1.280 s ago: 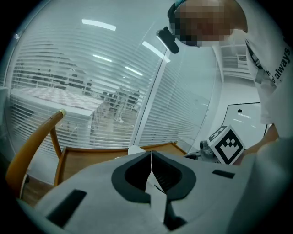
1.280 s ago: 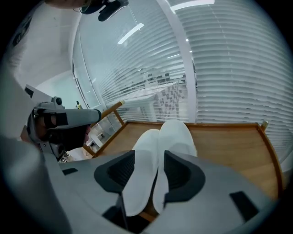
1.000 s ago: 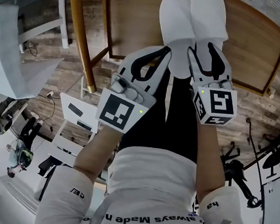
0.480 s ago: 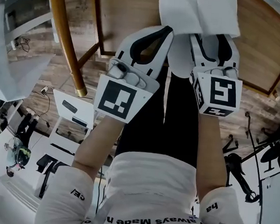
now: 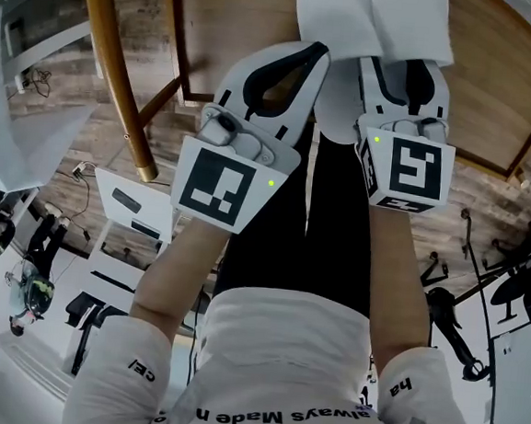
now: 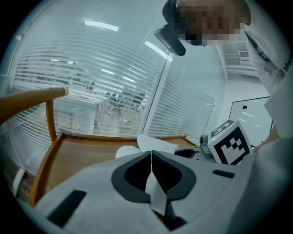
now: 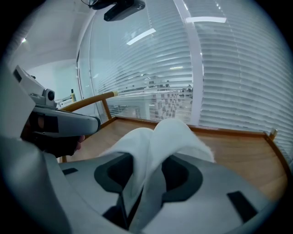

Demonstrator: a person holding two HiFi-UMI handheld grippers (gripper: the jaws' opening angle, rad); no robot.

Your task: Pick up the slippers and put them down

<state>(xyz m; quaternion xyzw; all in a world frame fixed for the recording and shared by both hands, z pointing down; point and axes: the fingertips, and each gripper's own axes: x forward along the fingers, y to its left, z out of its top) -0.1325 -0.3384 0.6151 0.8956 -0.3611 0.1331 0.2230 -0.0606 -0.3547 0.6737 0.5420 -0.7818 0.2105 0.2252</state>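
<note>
The right claw [image 7: 149,157] is clamped on the pair of white fabric slippers [image 7: 171,135]. Its jaws have just been closing, and the soft heel ends are pinched between them, so that the fabric bulges up and forward out of the grip. From the head view the two slippers lie side by side with their toes pointing away from the person, over the light brown wooden desk with a raised rim [image 5: 236,19]. Whether their soles rest on the wood I cannot tell.

The left claw [image 6: 151,153] sits just beside the right one, on the left of the slippers' heels. Its jaws are pressed together with nothing between them, and the slippers show just past their tips.

A curved, golden-brown wooden rail [image 5: 112,64] runs along the desk's left side above the plank floor [image 5: 162,128]. White slatted blinds behind glass [image 7: 229,68] stand beyond the desk's far edge.
</note>
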